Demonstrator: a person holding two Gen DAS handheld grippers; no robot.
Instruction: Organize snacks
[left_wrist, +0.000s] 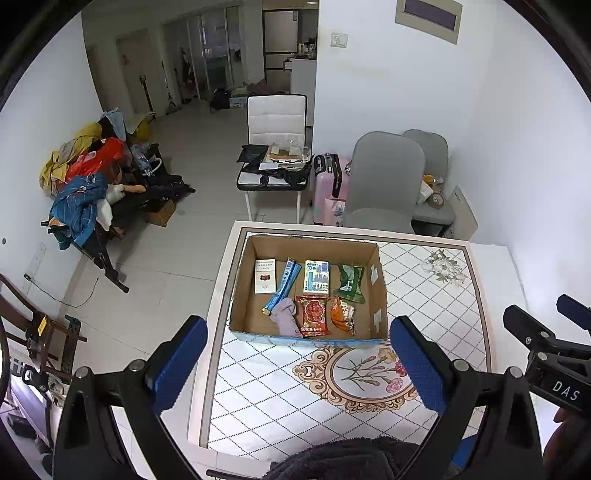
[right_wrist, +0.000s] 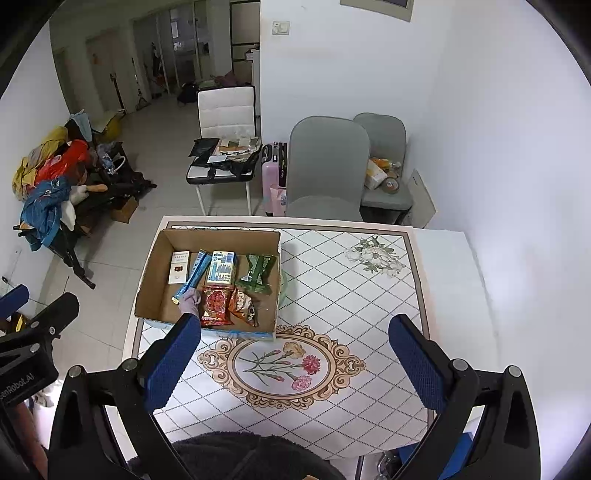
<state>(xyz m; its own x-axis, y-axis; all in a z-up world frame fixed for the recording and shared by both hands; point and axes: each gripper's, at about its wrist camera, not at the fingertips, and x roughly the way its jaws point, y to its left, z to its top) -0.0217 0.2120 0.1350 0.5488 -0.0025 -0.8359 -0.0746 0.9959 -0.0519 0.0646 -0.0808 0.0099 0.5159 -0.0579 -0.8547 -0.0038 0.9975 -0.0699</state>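
Observation:
A brown cardboard box (left_wrist: 378, 295) (right_wrist: 153, 269) sits on the patterned table's far left part. Inside lie a white carton (left_wrist: 265, 276), a blue stick pack (left_wrist: 282, 282) (right_wrist: 192, 273), a pale blue-and-yellow box (left_wrist: 316, 276) (right_wrist: 221, 267), a green packet (left_wrist: 351, 282) (right_wrist: 256, 273), a red packet (left_wrist: 313, 315) (right_wrist: 215, 305), an orange packet (left_wrist: 342, 314) (right_wrist: 243, 305) and a mauve cloth-like item (left_wrist: 286, 315) (right_wrist: 189, 300). My left gripper (left_wrist: 299, 365) hangs open above the table's near side, nothing between its fingers. My right gripper (right_wrist: 295, 365) is open too, over the floral medallion.
The tablecloth (right_wrist: 332, 295) has a floral medallion (right_wrist: 280, 365) near the front. Two grey chairs (right_wrist: 327, 166) stand behind the table, and a white chair (left_wrist: 275, 147) loaded with items beyond. A pink suitcase (left_wrist: 328, 188) and a clothes pile (left_wrist: 85, 177) occupy the floor.

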